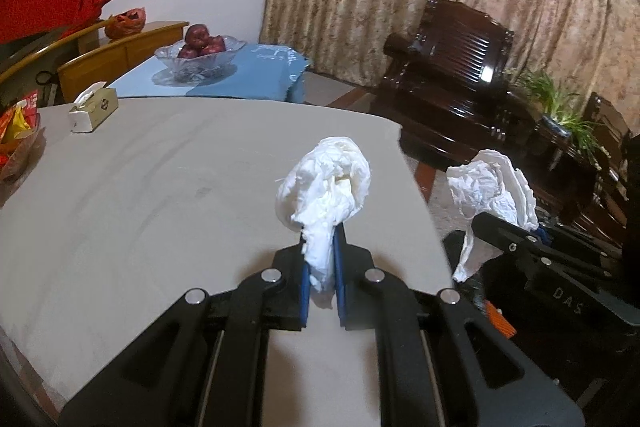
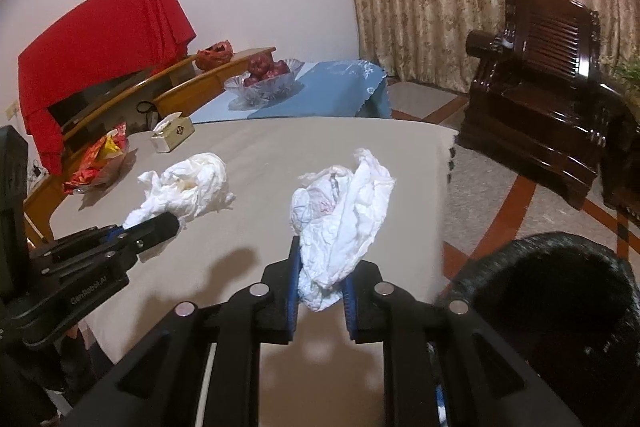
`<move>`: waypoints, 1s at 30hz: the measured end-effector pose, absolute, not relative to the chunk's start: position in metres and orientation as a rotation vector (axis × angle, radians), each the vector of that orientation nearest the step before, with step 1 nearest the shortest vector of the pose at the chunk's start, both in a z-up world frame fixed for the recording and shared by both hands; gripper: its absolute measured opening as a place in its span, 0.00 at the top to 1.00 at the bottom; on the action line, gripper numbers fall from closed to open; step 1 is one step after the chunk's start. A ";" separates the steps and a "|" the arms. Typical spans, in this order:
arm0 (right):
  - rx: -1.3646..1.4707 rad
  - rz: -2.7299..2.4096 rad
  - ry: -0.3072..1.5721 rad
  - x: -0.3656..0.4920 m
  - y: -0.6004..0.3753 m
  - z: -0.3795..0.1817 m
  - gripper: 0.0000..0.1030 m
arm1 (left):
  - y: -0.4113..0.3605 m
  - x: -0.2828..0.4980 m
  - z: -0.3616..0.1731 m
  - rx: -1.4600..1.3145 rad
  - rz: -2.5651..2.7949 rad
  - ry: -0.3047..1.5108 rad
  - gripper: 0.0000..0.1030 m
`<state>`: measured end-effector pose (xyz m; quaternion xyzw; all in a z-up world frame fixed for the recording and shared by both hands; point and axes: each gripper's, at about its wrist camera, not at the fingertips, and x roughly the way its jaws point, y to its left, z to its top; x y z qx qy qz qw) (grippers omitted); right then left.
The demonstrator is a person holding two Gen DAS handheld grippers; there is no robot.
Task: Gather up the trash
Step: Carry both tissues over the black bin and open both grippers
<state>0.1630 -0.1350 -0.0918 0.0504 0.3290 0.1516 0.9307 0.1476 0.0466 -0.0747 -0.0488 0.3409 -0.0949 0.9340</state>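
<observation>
Two handheld grippers above a grey table, each carrying trash. The left gripper is clamped on a crumpled white tissue wad, pinched by its narrow tail between the blue pads; the bulk of the wad stands clear above the fingertips. The right gripper is closed on a second crumpled tissue, which bears faint red marks and is likewise lifted off the table. A dark bin sits low at the right, beside the table edge and near the right gripper.

Risks, as judged from here: each wad is held by only a thin twist of paper, so a quick swing could tear it or let it slip free onto the table or the floor. The two grippers are close together; moving both toward the bin at once could make them collide or knock a tissue loose. A release short of the rim would drop the tissue on the floor.

Hard to make out: the bin's interior is black and its near side is cut off, so its contents cannot be told. How much tissue lies between the pads is hidden. A tissue box, a glass bowl of apples and a tray of snack packets, partly cut off in the left view, stand farther back.
</observation>
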 end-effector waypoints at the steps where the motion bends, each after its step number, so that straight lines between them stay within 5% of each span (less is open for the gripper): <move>1: 0.104 0.306 0.671 0.159 -0.138 -0.091 0.83 | 0.042 0.143 -0.072 -0.094 -0.203 0.691 0.91; 30: 0.164 -0.021 0.650 0.062 -0.295 -0.103 0.83 | -0.122 0.101 -0.088 0.031 -0.533 0.700 0.91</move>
